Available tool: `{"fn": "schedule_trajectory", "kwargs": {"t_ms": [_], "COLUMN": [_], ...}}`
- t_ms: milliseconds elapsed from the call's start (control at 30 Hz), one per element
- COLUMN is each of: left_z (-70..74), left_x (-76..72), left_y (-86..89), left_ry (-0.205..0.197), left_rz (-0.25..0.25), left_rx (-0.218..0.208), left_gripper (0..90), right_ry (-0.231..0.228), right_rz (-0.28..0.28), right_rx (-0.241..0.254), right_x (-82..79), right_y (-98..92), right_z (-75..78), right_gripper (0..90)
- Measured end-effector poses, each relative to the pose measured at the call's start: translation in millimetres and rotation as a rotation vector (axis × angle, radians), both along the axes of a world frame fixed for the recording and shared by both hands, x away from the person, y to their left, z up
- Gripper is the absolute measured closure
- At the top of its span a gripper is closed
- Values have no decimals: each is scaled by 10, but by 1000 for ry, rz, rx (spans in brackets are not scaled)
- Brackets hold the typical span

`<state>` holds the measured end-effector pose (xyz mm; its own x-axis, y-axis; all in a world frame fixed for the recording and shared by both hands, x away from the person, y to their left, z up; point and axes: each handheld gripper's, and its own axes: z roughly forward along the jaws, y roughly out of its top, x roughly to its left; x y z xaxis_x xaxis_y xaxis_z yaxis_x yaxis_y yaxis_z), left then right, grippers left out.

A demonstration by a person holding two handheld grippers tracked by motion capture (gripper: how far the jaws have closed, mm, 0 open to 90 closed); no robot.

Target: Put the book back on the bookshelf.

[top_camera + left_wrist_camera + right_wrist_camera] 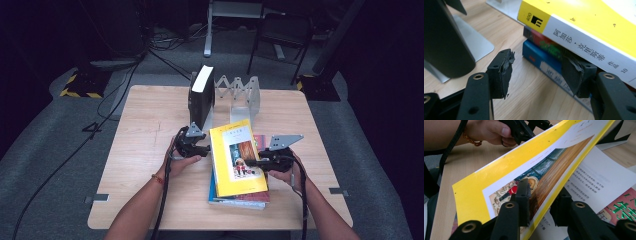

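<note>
Right claw (541, 202) pinches yellow book (235, 157); black book (201, 97) in bookstand (240, 97).

Two bare forearms rising from the near edge of the high view, angled inward. Left hand (176, 162) wrapped around the black left gripper (202, 148), grey three-cornered plate on top, jaws pointing right and standing apart with a clear gap between the torn pads (505, 72). Beaded bracelet on the left wrist. Right hand (285, 172) holding the black right gripper (252, 162), jaws pointing left, drawn in on the front cover of the yellow paperback book (235, 157), one jaw above the cover and one beneath.
</note>
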<state>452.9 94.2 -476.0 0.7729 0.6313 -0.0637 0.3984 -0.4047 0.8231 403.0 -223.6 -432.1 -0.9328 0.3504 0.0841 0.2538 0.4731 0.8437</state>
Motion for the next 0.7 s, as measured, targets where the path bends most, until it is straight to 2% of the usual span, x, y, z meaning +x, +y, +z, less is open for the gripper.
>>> {"fn": "schedule_trajectory", "kwargs": {"t_ms": [100,167,200,267,400,500,600,633,700], "left_z": [68,149,149,251,397,501,641,641,735], "left_x": [-28,-59,-59,-54,-5,30,80,80,112], "left_y": [-26,-40,-40,-40,-61,-70,-69,-69,-53], "left_ry": [35,14,14,21,-2,-26,-64,-64,-79], "left_rz": [1,-9,-9,-24,-19,-25,-25,-25,-18], "left_rx": [-79,-100,-100,-152,-181,-184,-165,-165,-161], "left_gripper": [459,480,493,492,516,516,515,512,510], "right_ry": [-47,-96,-96,-147,-211,-240,-267,-283,-299], "right_rz": [-13,-11,-11,-18,-46,-53,-63,-73,-83], "right_rx": [18,22,22,29,72,96,111,112,111], "right_x": [-101,-184,-184,-231,-243,-225,-202,-199,-217], "right_y": [-38,-61,-61,-85,-111,-132,-146,-143,-134], "right_z": [49,110,110,153,214,242,263,265,263], "right_gripper": [738,742,742,758,793,808,820,823,826]}}
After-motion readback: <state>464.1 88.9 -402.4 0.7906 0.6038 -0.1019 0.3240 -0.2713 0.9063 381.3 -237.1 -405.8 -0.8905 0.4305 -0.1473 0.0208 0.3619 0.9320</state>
